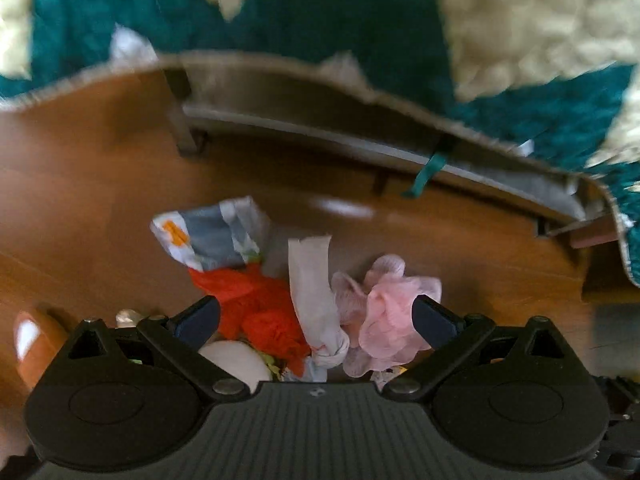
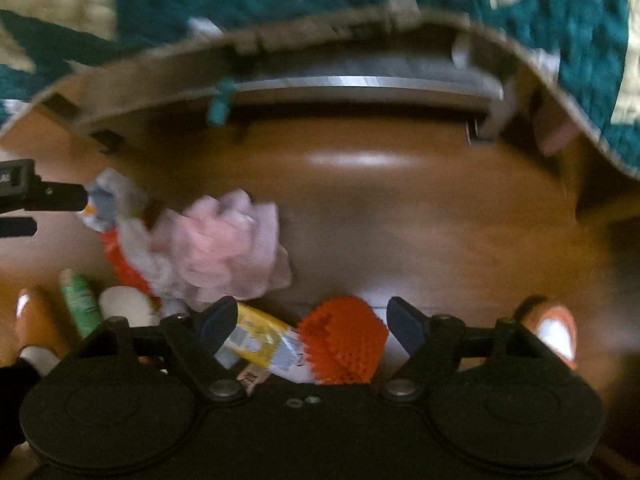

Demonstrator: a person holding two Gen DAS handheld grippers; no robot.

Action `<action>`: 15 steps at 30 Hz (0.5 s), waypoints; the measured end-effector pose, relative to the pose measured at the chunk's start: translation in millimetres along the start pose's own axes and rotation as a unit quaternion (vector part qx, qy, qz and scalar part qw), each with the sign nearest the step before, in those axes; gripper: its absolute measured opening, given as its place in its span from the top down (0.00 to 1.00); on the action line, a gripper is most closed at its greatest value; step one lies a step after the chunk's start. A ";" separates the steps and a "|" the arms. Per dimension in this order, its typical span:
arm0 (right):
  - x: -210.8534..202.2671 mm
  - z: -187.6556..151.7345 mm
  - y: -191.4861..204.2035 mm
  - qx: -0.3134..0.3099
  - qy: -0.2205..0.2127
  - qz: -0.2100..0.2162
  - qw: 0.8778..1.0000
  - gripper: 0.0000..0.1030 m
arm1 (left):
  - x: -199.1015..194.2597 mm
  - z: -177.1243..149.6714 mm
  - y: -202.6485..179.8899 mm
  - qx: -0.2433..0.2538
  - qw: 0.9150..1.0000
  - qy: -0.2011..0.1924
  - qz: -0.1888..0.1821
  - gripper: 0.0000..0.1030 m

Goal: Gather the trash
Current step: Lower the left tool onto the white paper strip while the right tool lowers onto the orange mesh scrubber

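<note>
A heap of trash lies on the brown wooden floor (image 1: 100, 184). In the left wrist view it holds a pink ruffled piece (image 1: 384, 320), a knotted white strip (image 1: 312, 292), red crumpled material (image 1: 256, 308) and a grey-white wrapper (image 1: 208, 236). My left gripper (image 1: 316, 320) hangs open just above it, the red, white and pink pieces lying between its fingers, untouched by the pads. In the right wrist view an orange spiky ball (image 2: 344, 340) and a yellow wrapper (image 2: 260, 336) lie between the fingers of my open right gripper (image 2: 312, 322). The pink piece (image 2: 228, 248) lies further off to the left.
A green tube (image 2: 78, 300) and a white round object (image 2: 128, 304) lie left of the heap. A bed frame rail (image 2: 360, 82) under a teal and cream quilt (image 1: 320, 8) borders the floor ahead. Orange shoes (image 2: 556, 332) (image 1: 32, 340) stand on either side.
</note>
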State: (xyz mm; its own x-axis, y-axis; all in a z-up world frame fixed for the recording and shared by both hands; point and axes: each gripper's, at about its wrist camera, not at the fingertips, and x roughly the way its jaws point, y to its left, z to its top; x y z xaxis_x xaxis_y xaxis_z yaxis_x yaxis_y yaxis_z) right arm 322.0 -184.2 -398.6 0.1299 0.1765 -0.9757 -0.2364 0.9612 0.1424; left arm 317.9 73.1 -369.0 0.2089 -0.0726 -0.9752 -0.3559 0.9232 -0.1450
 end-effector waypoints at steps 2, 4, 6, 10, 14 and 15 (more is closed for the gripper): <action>17.0 -6.1 -4.2 0.002 0.013 0.003 1.000 0.22 | 19.4 -2.2 1.5 0.000 1.000 0.013 0.006 0.01; 31.5 -9.6 -5.6 0.003 0.025 0.008 1.000 0.23 | 34.5 -4.3 1.7 0.008 1.000 0.020 0.007 0.01; 44.3 -12.6 -5.6 0.003 0.040 0.008 0.999 0.23 | 47.8 -6.8 1.5 0.017 0.999 0.028 0.006 0.01; 63.4 -13.8 -9.3 0.017 0.052 0.009 0.998 0.30 | 67.7 -9.9 -0.4 0.029 0.999 0.039 0.004 0.10; 71.1 -14.4 -15.8 0.034 0.062 0.016 0.997 0.47 | 78.0 -11.1 1.9 0.026 0.999 0.039 -0.003 0.18; 71.8 -14.5 -16.0 0.035 0.063 0.018 0.997 0.50 | 80.0 -11.4 2.2 0.024 0.999 0.039 -0.008 0.31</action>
State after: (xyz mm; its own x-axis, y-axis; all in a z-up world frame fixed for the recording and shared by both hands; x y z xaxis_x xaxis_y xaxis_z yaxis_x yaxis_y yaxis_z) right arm 321.1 -190.0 -473.3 -0.0015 0.1878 -0.9822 -0.1699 0.9679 0.1853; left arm 323.5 65.1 -449.2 0.1409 -0.1144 -0.9834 -0.3093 0.9385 -0.1534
